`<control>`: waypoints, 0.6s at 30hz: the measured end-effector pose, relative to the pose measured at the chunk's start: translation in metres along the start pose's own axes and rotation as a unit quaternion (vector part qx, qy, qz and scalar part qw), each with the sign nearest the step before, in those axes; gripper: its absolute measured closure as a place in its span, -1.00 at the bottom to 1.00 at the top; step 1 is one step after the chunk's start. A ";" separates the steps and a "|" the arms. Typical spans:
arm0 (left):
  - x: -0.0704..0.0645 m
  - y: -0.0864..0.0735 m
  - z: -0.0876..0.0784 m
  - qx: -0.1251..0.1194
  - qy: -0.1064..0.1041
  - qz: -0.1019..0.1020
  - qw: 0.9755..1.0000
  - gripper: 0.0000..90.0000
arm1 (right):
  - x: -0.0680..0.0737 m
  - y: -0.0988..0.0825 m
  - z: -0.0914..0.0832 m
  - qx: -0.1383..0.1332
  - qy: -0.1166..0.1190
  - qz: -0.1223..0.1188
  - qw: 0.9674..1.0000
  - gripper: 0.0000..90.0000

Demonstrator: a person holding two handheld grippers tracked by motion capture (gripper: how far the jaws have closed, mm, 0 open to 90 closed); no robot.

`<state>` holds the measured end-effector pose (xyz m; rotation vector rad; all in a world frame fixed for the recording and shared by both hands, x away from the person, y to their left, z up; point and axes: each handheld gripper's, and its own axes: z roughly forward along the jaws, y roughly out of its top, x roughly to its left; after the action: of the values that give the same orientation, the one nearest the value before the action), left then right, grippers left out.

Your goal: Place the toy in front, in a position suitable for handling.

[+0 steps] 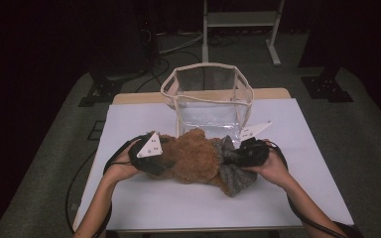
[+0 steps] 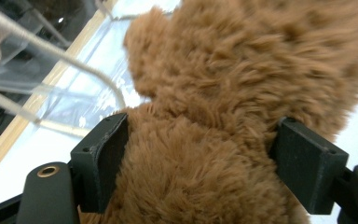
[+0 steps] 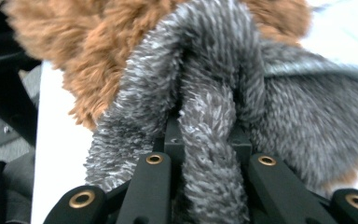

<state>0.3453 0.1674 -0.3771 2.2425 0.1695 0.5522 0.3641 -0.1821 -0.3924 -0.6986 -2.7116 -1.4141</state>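
A fluffy brown plush toy (image 1: 194,161) lies on the white-topped table (image 1: 144,198), roughly midway between its left and right edges and closer to the near edge than to the far one. A shaggy grey fabric piece (image 1: 234,174) hangs at the toy's right side, spreading toward the near edge. Just behind the toy, toward the far edge, stands an open clear plastic bag with cream-coloured trim (image 1: 207,96), its mouth facing up. The left gripper (image 1: 158,159) meets the toy from the left; in the left gripper view its two black jaws stand fairly wide apart with a thick roll of brown fur (image 2: 200,163) between them, and the fur presses against both inner faces, so this gripper has hold of the toy. The clear bag's trim (image 2: 51,51) shows beyond, at the upper left of that view. The right gripper (image 1: 238,154) comes in from the right; in the right gripper view its jaws are drawn close together, pinching a fold of the grey fabric (image 3: 209,140), with the brown fur (image 3: 98,56) just past it. The person's left hand (image 1: 121,166) and right hand (image 1: 273,168) grasp the grippers, forearms entering from the near edge of the table.
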 end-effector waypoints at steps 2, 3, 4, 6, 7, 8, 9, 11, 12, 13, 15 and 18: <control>-0.006 0.009 -0.001 -0.016 -0.012 0.014 1.000 -0.54 | -0.007 -0.007 -0.005 -0.013 -0.002 0.017 1.000 0.68; -0.010 0.014 0.000 -0.021 -0.017 0.022 0.999 -0.56 | -0.009 -0.010 -0.008 -0.020 0.000 0.023 1.000 0.68; -0.013 0.018 0.001 -0.022 -0.020 0.028 0.999 -0.58 | -0.011 -0.013 -0.011 -0.027 0.000 0.026 0.999 0.68; -0.021 0.030 0.006 -0.025 -0.033 0.050 0.998 -0.64 | -0.011 -0.018 -0.018 -0.036 0.001 0.035 0.999 0.68; -0.024 0.035 0.008 -0.026 -0.037 0.059 0.997 -0.67 | -0.011 -0.020 -0.020 -0.040 0.001 0.037 0.999 0.68; -0.026 0.040 0.011 -0.029 -0.043 0.061 0.997 -0.70 | -0.011 -0.021 -0.022 -0.043 0.000 0.039 0.998 0.68; -0.027 0.044 0.014 -0.030 -0.046 0.063 0.997 -0.73 | -0.010 -0.022 -0.025 -0.045 -0.002 0.039 0.998 0.68; -0.028 0.050 0.020 -0.033 -0.052 0.064 0.996 -0.77 | -0.009 -0.024 -0.030 -0.054 -0.001 0.039 0.998 0.68; -0.029 0.053 0.025 -0.032 -0.058 0.062 0.996 -0.78 | -0.009 -0.025 -0.032 -0.057 0.000 0.037 0.998 0.68; -0.029 0.054 0.029 -0.031 -0.060 0.063 0.996 -0.79 | -0.008 -0.026 -0.034 -0.058 0.000 0.039 0.998 0.68; -0.030 0.057 0.038 -0.021 -0.061 0.067 0.996 -0.84 | -0.008 -0.027 -0.035 -0.060 0.002 0.039 0.997 0.68; -0.031 0.060 0.049 -0.012 -0.055 0.072 0.996 -0.93 | -0.009 -0.029 -0.034 -0.059 0.004 0.041 0.997 0.68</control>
<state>0.3358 0.0847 -0.3714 2.2668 -0.0565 0.5019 0.3548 -0.2266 -0.3965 -0.7992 -2.5775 -1.5639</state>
